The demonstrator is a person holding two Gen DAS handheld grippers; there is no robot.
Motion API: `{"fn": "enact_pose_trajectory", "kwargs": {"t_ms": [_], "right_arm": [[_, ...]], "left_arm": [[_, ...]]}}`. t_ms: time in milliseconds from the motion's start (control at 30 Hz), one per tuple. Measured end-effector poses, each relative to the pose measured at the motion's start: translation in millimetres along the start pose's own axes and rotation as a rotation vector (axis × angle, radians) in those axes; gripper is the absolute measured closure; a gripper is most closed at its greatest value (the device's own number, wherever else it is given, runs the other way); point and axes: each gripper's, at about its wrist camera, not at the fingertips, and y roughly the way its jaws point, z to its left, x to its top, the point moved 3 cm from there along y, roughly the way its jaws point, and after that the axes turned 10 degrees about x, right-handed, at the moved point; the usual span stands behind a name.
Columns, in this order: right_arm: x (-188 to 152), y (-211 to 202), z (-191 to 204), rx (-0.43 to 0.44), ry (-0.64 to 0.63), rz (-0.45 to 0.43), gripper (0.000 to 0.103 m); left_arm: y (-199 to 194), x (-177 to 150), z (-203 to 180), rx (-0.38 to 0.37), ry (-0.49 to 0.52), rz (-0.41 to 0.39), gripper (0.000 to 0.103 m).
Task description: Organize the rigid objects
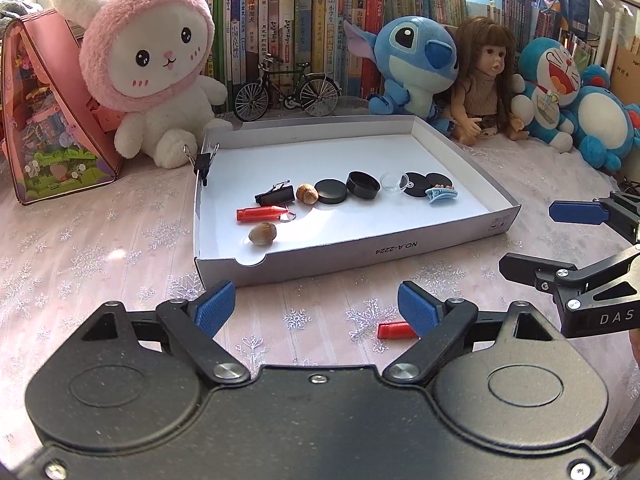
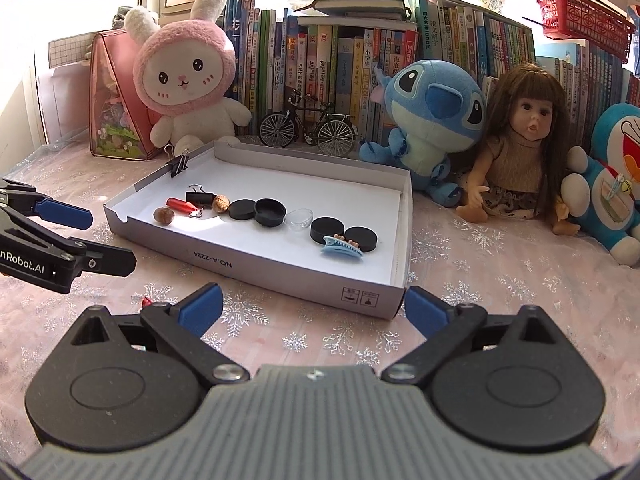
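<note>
1. The left tongs stand wide apart at the bottom of the left wrist view, holding nothing, their blue pads hovering above the table with its pink snowflake cloth.
2. A small red piece lies on the cloth just beside the right-hand pad of the left tongs, partly hidden by it; I cannot tell whether they touch.
3. The right tongs are also spread wide and empty, low in the right wrist view, just in front of the near right corner of the box lid.
4. That white cardboard box lid sits in the middle of the table, marked NO.A-2224 on its near wall.
5. Inside it, roughly in a row from left to right in the left wrist view: a black binder clip, a walnut, a flat black cap, an upturned black cap, a clear dome, two more black discs and a blue hair claw lying against them.
6. Nearer the front left of the lid lie a red whistle with a key ring and a hazelnut.
7. Another binder clip is clamped on the lid's left wall.
8. Behind the lid, along a row of books, sit a pink bunny plush, a model bicycle, a blue Stitch plush, a doll and a Doraemon plush.
</note>
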Motion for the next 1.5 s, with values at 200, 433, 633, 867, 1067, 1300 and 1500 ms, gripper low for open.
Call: {"fn": "enact_pose_trajectory", "kwargs": {"t_ms": [200, 433, 633, 867, 1067, 1300, 1500], "right_arm": [[-15, -1, 14, 0.035, -0.033, 0.024, 0.002], [-29, -2, 20, 0.074, -0.012, 0.04, 0.002], [-38, -5, 26, 0.1, -0.019, 0.049, 0.002], [-45, -8, 33, 0.136, -0.028, 0.056, 0.002], [-46, -8, 46, 0.181, -0.044, 0.047, 0.004], [-47, -2, 51, 0.168, -0.015, 0.051, 0.004], [-54, -8, 48, 0.041, 0.072, 0.009, 0.0]], "left_arm": [[2, -5, -8, -0.019, 0.006, 0.014, 0.015], [7, -11, -20, -0.074, -0.01, 0.043, 0.015], [12, -15, -35, -0.167, -0.052, 0.082, 0.029], [15, -21, -57, -0.183, 0.01, 0.08, 0.049], [15, -19, -55, -0.165, 0.007, 0.068, 0.06], [5, -25, -48, -0.114, 0.029, 0.034, 0.055], [-17, -41, -31, -0.056, -0.069, -0.022, 0.028]]}}
